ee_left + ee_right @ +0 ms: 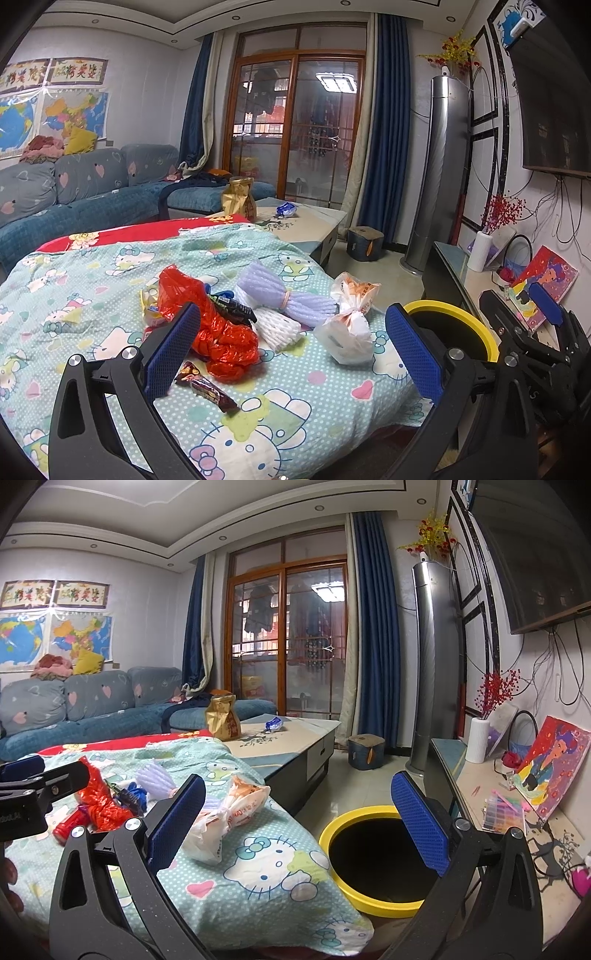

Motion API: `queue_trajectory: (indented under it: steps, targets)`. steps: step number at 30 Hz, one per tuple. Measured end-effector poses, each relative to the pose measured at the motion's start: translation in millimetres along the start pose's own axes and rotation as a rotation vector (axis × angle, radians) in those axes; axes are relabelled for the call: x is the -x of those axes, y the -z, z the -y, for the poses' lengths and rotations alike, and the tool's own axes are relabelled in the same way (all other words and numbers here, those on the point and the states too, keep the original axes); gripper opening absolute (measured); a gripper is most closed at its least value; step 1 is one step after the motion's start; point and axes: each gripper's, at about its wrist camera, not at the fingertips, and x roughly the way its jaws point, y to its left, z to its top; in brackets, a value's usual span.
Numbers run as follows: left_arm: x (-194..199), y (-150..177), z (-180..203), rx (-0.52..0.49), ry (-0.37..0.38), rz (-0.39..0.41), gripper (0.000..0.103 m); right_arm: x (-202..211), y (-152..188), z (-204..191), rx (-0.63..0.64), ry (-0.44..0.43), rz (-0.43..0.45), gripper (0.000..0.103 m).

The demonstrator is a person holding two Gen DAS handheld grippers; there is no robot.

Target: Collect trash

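Trash lies on a Hello Kitty blanket (92, 295): a red plastic bag (218, 332), a purple foam net (284, 291), a white foam net (277, 328), a tied white plastic bag (351, 321) and a brown snack wrapper (207, 387). My left gripper (293, 350) hovers open just short of this pile, holding nothing. My right gripper (299, 821) is open and empty too, its left finger near the white plastic bag (229, 812) and its right finger over the yellow bin (388, 908) on the floor. The bin's black inside shows no contents.
Beyond the blanket, a coffee table (314, 221) carries a gold bag (238, 201) and a blue wrapper (286, 210). A blue sofa (92, 192) runs along the left. A TV cabinet (476, 794) with a vase and painting lines the right wall. A small stool (365, 757) stands by the curtain.
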Motion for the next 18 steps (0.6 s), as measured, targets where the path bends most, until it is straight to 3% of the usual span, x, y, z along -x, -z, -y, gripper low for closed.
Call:
queue_trajectory:
  steps: [9,18]
  targets:
    - [-22.0,0.3,5.8,0.013,0.042,-0.063,0.097,-9.8,3.4,6.8,-0.019,0.019,-0.027,0.093]
    - [-50.5,-12.3,-6.7,0.048,-0.007,-0.073,0.097,-31.4,-2.0,13.1,-0.038,0.046,-0.029,0.093]
